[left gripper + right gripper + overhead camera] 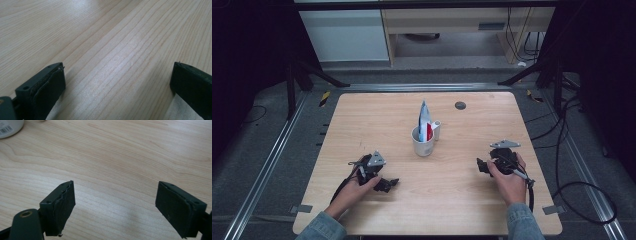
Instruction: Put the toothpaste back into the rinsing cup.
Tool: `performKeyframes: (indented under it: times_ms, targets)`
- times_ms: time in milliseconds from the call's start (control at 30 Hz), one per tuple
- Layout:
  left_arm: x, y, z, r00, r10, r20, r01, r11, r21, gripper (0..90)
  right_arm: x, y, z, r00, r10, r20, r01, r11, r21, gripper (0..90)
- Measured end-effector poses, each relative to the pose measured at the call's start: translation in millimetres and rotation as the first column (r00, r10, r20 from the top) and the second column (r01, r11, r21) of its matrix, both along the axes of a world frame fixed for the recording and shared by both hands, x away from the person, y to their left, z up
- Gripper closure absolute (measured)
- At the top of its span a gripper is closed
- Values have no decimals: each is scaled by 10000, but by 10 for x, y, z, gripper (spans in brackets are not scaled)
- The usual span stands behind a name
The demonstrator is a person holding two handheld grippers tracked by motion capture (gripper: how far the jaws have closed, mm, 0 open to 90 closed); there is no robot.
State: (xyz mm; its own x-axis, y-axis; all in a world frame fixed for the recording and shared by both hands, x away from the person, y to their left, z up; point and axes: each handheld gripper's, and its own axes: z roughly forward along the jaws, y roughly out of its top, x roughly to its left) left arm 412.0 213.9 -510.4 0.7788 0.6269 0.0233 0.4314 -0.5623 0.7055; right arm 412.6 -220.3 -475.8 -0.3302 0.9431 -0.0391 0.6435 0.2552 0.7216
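- high view: a square light wooden table (377,120) with rounded corners stands on a dark grey floor crossed by metal rails.
- high view: a white ceramic mug (424,141) stands upright near the table's middle, its handle turned to the far right; a blue-and-white tube with a red patch (424,121) stands in it, its flat end rising above the rim.
- high view: a small dark round disc (460,105) is set in the tabletop beyond the mug, toward the far right.
- high view: the left gripper (388,184), black with a grey three-cornered plate on top, rests low on the table at the near left, held by the person's left hand (357,188); its jaws point toward the table's middle, and at this range i cannot tell their gap.
- high view: the right gripper (481,165), of the same make, sits at the near right in the person's right hand (507,179), jaws pointing left toward the mug but well apart from it; a black cable trails toward the near edge.
- high view: blue denim sleeves (522,220) cover both forearms at the bottom edge.
- left gripper view: the left gripper's (117,82) two black jaws stand wide apart with nothing between them, close above bare wood grain.
- right gripper view: the right gripper's (115,207) jaws likewise stand wide apart and empty over the wood; the base of the white mug (10,127), bearing a barcode label, shows at the upper left corner.
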Motion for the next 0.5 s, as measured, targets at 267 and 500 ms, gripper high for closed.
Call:
performKeyframes:
  times_ms: [267,500]
  targets:
    - [0,0,0,10000,2,-1,-2,10000,0,0,47,-55,-82,9991,-427,-13,427,9987,261,154]
    - [0,0,0,10000,-1,0,1,10000,2,0,87,-97,-136,9973,-729,-83,732,9963,455,149]
